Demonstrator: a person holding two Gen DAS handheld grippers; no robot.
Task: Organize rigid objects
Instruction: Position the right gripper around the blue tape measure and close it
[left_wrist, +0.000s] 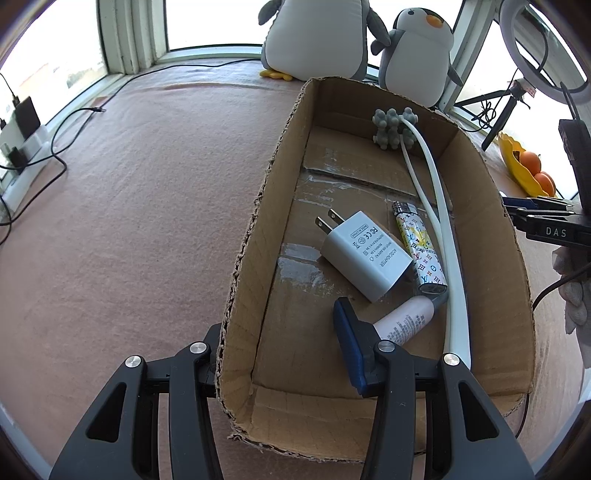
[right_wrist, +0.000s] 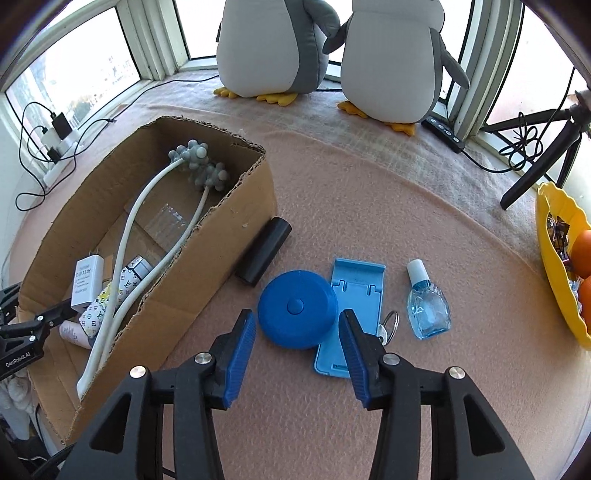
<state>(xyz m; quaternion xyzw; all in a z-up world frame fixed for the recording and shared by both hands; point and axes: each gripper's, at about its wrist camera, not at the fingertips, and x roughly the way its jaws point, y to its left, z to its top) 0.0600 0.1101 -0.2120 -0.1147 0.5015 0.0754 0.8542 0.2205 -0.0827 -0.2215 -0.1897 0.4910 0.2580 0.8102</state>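
The left gripper (left_wrist: 284, 336) was clamped on the cardboard box's (left_wrist: 255, 236) near wall. The right gripper (right_wrist: 297, 341) hung with fingers apart around the blue tape measure (right_wrist: 297, 309) on the blanket, not touching it.

Left gripper (left_wrist: 284, 350) angled steeply down, jaws shut on cardboard wall, one finger either side. Right gripper (right_wrist: 297, 354) angled steeply down, jaws apart, nothing between pads.

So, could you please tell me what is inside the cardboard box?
The cardboard box holds a white charger, a patterned lighter, a pink tube and a white-handled massager. The tube's near end is hidden behind the left gripper's fingers.
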